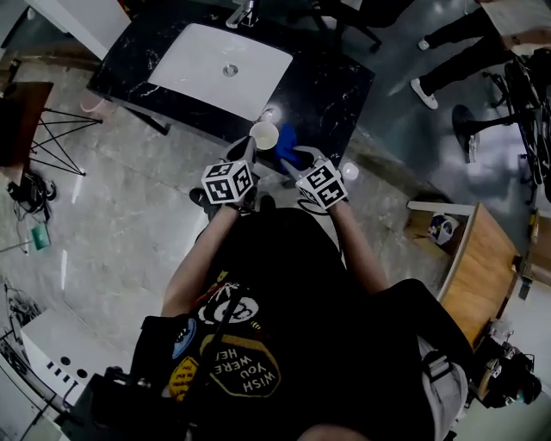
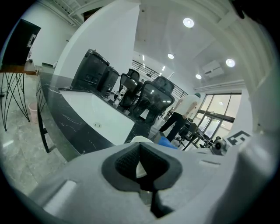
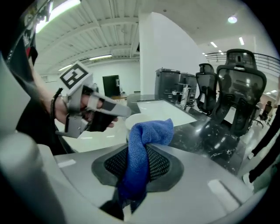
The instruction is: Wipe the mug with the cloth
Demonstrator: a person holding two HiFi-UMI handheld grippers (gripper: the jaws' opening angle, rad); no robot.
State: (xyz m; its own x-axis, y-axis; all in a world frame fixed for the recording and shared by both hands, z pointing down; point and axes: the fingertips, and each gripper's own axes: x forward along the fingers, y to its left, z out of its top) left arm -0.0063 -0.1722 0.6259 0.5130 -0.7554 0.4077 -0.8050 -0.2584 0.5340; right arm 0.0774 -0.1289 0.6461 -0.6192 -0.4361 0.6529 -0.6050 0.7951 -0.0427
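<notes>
From the head view we look down on both tools at the near edge of a black marble counter (image 1: 336, 95). The left gripper (image 1: 245, 164) and the right gripper (image 1: 300, 162) both point at a pale mug (image 1: 264, 135), and a blue cloth (image 1: 287, 140) sits just to its right. The marker cubes cover the jaws here, so we cannot read either grip from above, nor whether the mug rests on the stone. A white basin (image 1: 219, 60) and a tap (image 1: 244, 13) lie beyond.

The left gripper view settles one grip. The left gripper (image 2: 141, 164) has its dark pads drawn close on a white part of the mug (image 2: 140, 138), whose rim just clears the tool's grey body. That body blocks the rest of the mug. A scrap of cloth (image 2: 168, 142) shows to the right, and a person (image 2: 179, 116) stands among office chairs (image 2: 153, 94) far back.

The right gripper view settles the other. The right gripper (image 3: 140, 164) pinches the cloth (image 3: 148, 133), which stands up in a bunch and hides much of the mug (image 3: 134, 120) behind it. The left gripper (image 3: 124, 111) reaches in from the left to the mug.
</notes>
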